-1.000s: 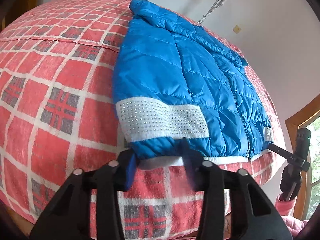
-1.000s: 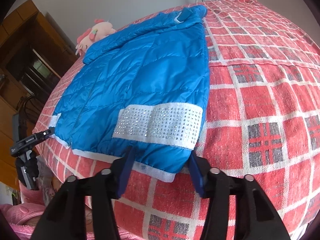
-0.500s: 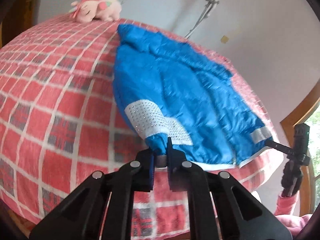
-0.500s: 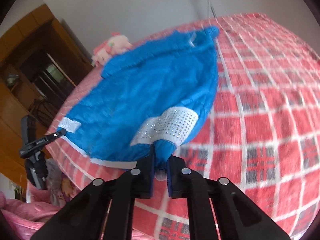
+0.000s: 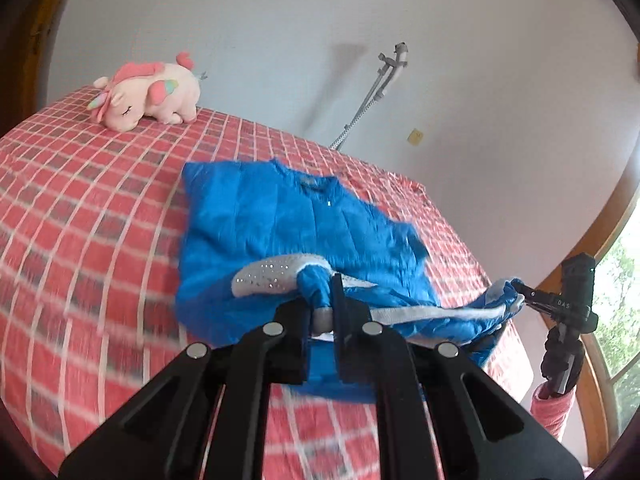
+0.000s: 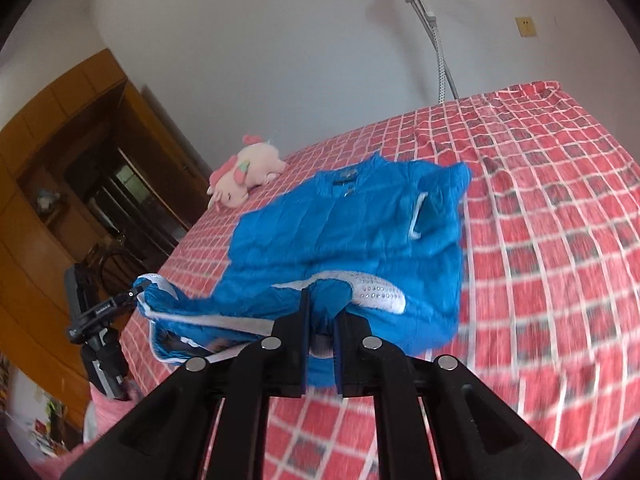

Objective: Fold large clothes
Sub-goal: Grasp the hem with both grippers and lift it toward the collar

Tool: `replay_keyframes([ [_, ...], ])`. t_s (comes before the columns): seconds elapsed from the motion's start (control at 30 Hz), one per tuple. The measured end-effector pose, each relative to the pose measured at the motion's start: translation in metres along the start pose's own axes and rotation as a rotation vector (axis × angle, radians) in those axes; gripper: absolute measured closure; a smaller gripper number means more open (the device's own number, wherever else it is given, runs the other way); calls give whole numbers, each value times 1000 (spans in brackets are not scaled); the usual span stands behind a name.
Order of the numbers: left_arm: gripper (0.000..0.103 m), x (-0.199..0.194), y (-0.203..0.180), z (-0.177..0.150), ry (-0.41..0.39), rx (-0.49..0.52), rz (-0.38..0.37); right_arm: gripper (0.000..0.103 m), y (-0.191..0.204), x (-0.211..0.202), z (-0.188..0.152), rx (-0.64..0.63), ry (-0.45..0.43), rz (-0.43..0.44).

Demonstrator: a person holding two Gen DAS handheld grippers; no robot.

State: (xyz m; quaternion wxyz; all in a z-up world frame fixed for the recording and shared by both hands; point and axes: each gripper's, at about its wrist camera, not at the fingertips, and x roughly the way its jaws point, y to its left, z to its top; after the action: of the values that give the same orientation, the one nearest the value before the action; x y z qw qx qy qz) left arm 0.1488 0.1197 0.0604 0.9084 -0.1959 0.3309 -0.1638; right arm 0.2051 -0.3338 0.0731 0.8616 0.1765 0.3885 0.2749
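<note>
In the left wrist view, the left gripper was clamped on the near hem corner of the bright blue quilted puffer jacket, beside its white rhinestone-studded band. The hem hung raised off the red-and-white checked bedspread, stretched across to the right gripper, while the collar end lay flat on the bed. A pink plush unicorn sat well apart near the far edge.

In the right wrist view, the right gripper was closed on the opposite hem corner, the cloth bunched between its jaws, with the left gripper pinching the far corner.

The slick padded fabric was held by small bites only, so I judged that a fast or uneven carry toward the collar could pull a corner free or lay the fold askew.
</note>
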Motion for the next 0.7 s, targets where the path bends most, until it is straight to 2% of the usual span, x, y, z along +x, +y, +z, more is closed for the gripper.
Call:
replay_keyframes([
  [0.2, 96, 50, 12, 50, 25, -14, 18, 94, -24, 37, 52, 82, 27, -14],
  [0.4, 95, 107, 26, 88, 53, -14, 88, 94, -49, 87, 95, 134, 64, -55],
  [0.7, 95, 199, 74, 109, 150, -87, 156, 94, -103, 172, 119, 238, 141, -114],
])
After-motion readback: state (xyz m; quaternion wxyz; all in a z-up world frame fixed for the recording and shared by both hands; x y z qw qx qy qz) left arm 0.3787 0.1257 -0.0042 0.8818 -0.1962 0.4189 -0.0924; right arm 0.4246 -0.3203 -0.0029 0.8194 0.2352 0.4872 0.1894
